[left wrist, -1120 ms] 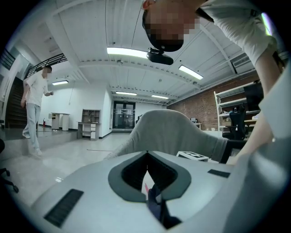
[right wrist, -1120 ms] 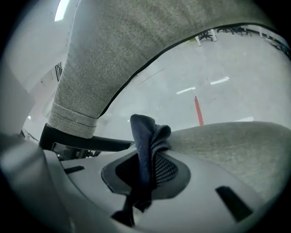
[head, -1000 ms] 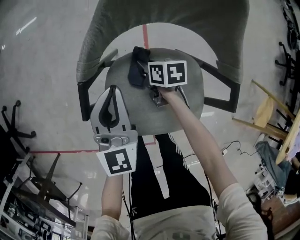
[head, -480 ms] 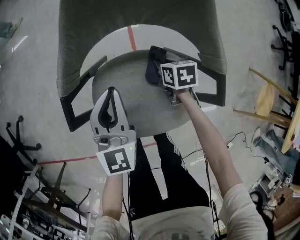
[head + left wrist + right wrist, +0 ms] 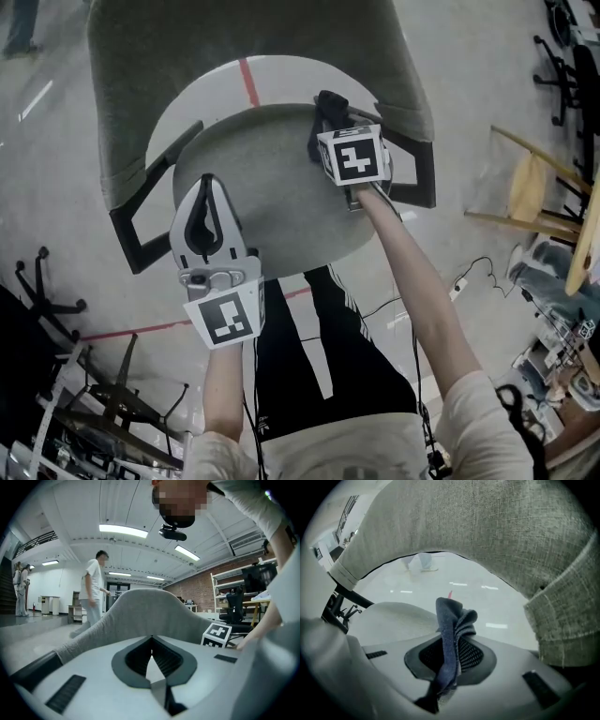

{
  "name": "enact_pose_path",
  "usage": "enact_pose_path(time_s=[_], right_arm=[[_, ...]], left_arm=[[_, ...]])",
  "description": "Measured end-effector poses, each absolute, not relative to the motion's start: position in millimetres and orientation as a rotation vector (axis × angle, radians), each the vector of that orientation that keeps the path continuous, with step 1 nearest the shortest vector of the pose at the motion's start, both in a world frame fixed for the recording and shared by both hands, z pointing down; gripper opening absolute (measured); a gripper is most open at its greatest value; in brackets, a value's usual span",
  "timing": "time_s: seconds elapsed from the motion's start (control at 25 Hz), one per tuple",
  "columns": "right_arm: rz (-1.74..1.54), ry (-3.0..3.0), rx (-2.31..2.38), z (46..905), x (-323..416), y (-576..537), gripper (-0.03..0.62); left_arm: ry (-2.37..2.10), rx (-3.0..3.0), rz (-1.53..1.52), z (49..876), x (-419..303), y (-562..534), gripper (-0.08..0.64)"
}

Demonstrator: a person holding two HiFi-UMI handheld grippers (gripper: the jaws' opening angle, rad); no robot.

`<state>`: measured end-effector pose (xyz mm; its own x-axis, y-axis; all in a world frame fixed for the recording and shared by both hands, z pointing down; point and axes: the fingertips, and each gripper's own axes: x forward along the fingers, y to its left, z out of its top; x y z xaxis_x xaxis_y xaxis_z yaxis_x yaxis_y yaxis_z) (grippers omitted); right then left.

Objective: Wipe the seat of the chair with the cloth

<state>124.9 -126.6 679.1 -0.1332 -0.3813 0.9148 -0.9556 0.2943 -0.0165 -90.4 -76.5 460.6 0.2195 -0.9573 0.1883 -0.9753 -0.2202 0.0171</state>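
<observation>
The grey fabric chair seat [image 5: 272, 192] lies below me, its curved backrest [image 5: 262, 37] at the top of the head view. A dark blue cloth [image 5: 326, 111] rests bunched on the seat's right rear, and my right gripper [image 5: 332, 131] is shut on it. In the right gripper view the cloth [image 5: 452, 632] stands up between the jaws, under the backrest [image 5: 497, 541]. My left gripper [image 5: 207, 182] hovers over the seat's left front, shut with nothing in it. In the left gripper view its tips [image 5: 151, 640] meet, facing the backrest [image 5: 150, 613].
Black armrests [image 5: 141, 230] [image 5: 419, 173] flank the seat. A red tape line [image 5: 248, 82] crosses the floor behind. A wooden chair [image 5: 534, 206] stands at the right, office chair bases [image 5: 42, 295] at the left. A person [image 5: 93, 592] walks beyond the chair.
My right gripper has dragged the cloth rightward along the rear of the seat, from left of centre to the right rear. The left gripper has stayed by the seat's left front.
</observation>
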Motion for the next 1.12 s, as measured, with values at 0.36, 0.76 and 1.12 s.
enact_pose_path(time_s=[0.36, 0.76, 1.12], right_arm=[[0.765, -1.626, 1.284, 677, 140, -130, 0.057], [0.761, -1.684, 1.290, 656, 128, -134, 0.057], [0.980, -2.118, 1.007, 582, -26, -100, 0.057]], left_arm=[[-1.865, 2.334, 0.200, 462, -84, -74, 0.014], [-1.945, 2.296, 0.197, 457, -112, -68, 0.014], [-2.062, 2.262, 0.192, 428, -150, -50, 0.014]])
